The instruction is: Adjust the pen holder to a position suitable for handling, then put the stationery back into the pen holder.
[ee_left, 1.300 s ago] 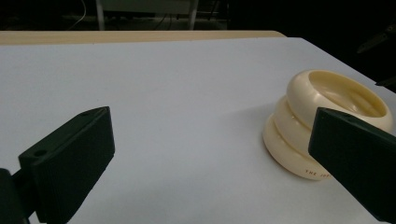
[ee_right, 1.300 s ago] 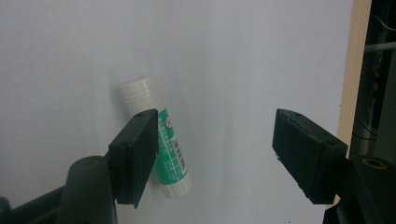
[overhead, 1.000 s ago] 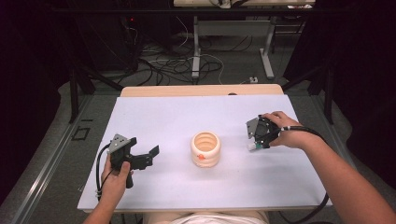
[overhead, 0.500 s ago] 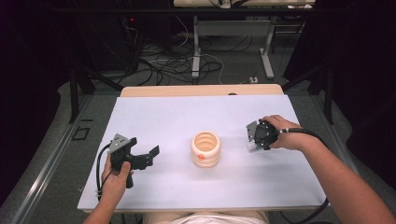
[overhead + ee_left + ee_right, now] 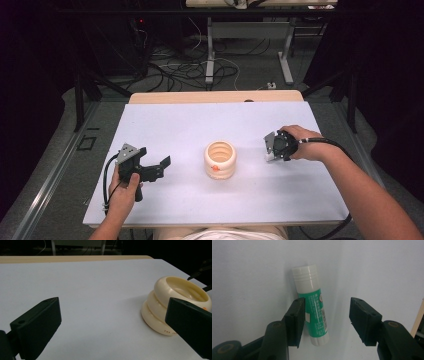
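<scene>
A green glue stick (image 5: 313, 307) with a white cap lies flat on the white table top (image 5: 200, 125). My right gripper (image 5: 327, 302) points down over it, open, and its jaws have just been closing. The stick lies between them, against the left jaw and well clear of the right one. In the high view the right gripper (image 5: 274, 149) is right of centre, and the hand hides the stick. A cream ribbed ring-shaped container (image 5: 220, 159) stands at the table's middle. My left gripper (image 5: 159, 169) is held to its left, open wide with nothing between its jaws (image 5: 112, 312).
The cream container (image 5: 172, 300) carries a small orange spot (image 5: 215, 168) near its front. A wooden table edge (image 5: 215, 96) runs behind the white top. Cables and desk legs lie on the floor beyond.
The right hand and its gripper have shifted slightly nearer and lower over the table. The left hand and the container have not moved.
</scene>
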Tool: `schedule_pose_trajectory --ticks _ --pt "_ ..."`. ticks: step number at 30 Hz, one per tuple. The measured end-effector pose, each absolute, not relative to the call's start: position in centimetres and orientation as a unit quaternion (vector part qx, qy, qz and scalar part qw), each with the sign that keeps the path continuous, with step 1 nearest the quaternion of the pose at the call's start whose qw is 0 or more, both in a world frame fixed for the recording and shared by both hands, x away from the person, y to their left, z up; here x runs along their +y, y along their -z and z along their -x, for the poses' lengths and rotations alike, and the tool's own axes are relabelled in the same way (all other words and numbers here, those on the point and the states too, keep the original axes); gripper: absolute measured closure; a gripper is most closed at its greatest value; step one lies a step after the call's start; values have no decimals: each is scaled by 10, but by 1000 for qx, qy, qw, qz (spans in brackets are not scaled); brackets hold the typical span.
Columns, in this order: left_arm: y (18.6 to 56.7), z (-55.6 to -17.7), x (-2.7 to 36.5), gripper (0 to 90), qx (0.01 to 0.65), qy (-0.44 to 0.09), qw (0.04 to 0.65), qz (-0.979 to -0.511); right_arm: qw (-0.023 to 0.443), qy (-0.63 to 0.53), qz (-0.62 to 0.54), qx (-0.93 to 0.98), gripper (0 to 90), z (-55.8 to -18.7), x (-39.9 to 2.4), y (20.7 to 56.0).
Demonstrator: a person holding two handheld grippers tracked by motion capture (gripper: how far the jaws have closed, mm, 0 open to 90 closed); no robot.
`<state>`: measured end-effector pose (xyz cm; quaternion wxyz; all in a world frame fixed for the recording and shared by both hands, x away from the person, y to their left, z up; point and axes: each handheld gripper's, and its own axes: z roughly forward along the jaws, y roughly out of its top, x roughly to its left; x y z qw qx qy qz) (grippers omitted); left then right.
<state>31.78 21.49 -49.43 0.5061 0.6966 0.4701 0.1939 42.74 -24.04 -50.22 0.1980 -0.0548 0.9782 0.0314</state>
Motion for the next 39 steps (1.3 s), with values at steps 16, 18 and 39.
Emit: schedule_pose_trajectory --ticks 16,18,39 --pt "494 -318 215 4 470 -194 504 -698 172 -2 79 982 510 -430 -237 514" --pt "495 -318 215 4 470 -194 504 -698 167 2 79 983 519 -429 -237 516" --pt "495 -318 214 4 469 -194 504 -698 167 22 117 979 655 -429 -237 526"
